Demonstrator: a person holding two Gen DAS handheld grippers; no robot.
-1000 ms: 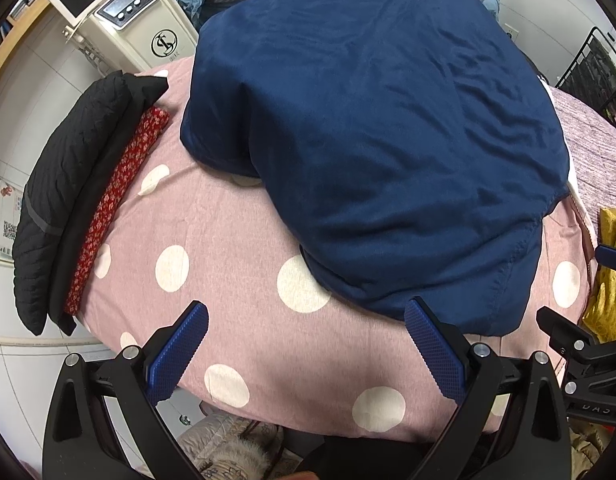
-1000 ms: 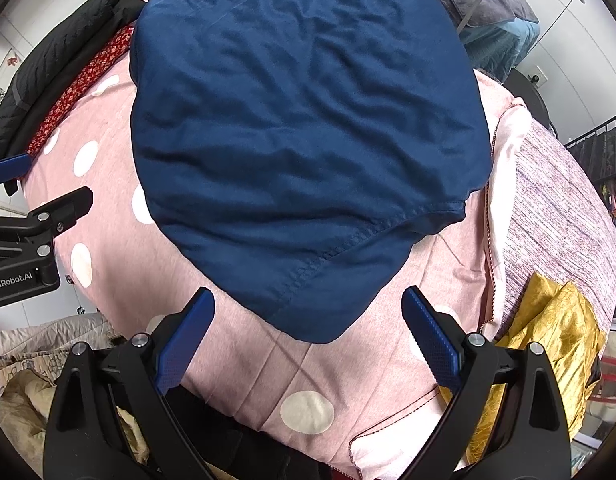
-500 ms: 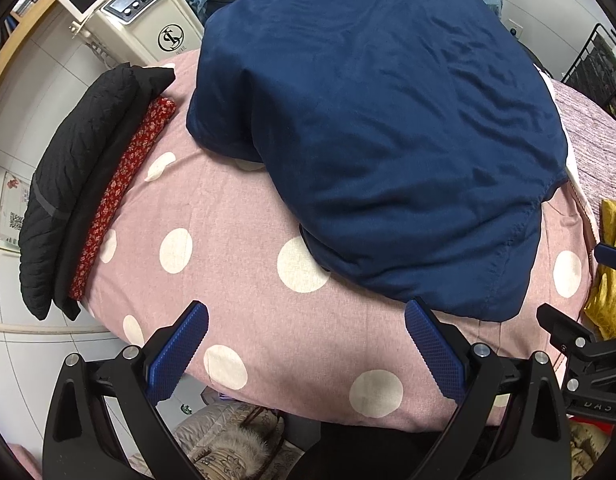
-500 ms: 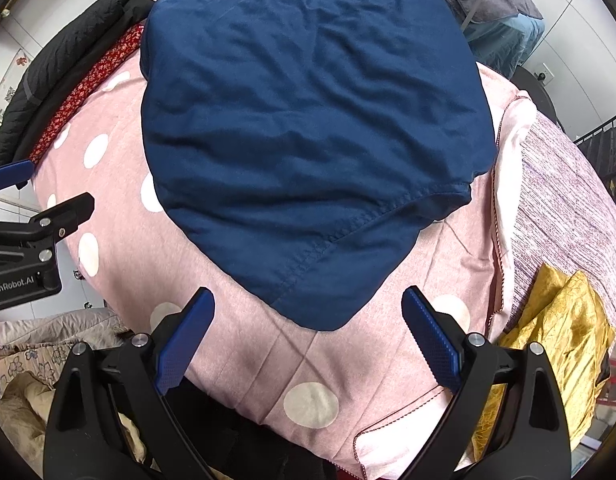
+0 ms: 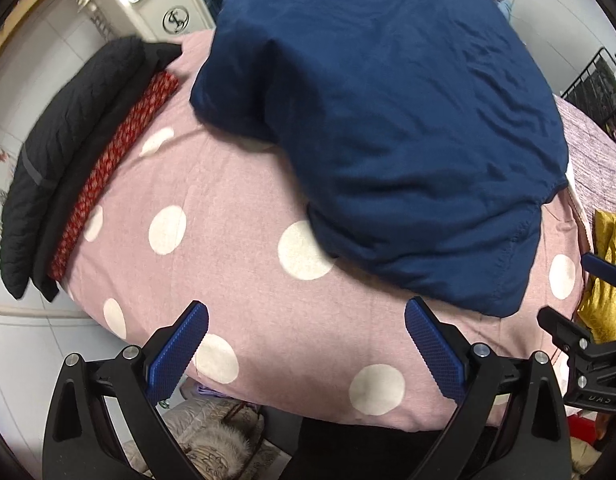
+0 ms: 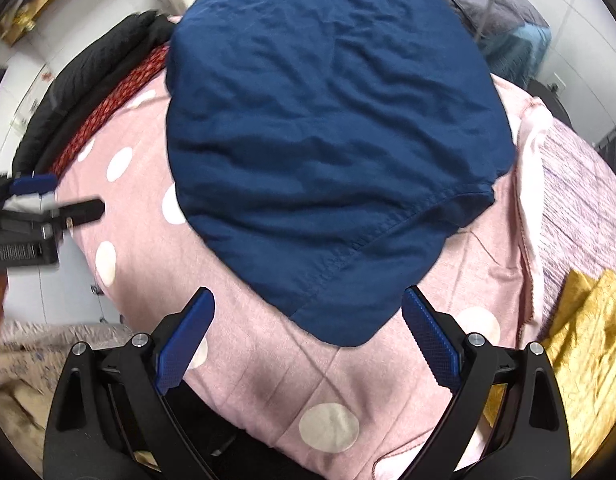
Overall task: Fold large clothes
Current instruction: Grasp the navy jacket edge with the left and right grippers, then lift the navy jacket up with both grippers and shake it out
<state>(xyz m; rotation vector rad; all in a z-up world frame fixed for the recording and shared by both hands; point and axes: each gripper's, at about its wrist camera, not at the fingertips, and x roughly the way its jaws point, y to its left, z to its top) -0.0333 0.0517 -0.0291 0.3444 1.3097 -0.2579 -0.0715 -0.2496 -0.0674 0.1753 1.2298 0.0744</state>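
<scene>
A large navy blue garment [image 5: 388, 128] lies folded over on a pink polka-dot bedspread [image 5: 227, 264]; its stitched hem [image 6: 348, 256] points toward me. My left gripper [image 5: 305, 344] hovers open above the bedspread, just short of the garment's near left edge, holding nothing. My right gripper [image 6: 308, 332] is open too, its blue pads straddling the garment's near rounded corner [image 6: 340, 332] from above. Each gripper shows at the edge of the other's view: the right gripper [image 5: 588, 344] and the left gripper [image 6: 35, 232].
A folded black garment [image 5: 59, 168] and a red patterned one [image 5: 111, 168] lie stacked along the bed's left edge. A yellow cloth [image 6: 584, 348] lies at the right on a mauve blanket [image 6: 580, 208]. A white appliance [image 5: 155, 4] stands behind the bed.
Both grippers have drawn back toward me and lifted slightly, so the navy garment sits farther away in the views. Both stay open; the garment has not moved.
</scene>
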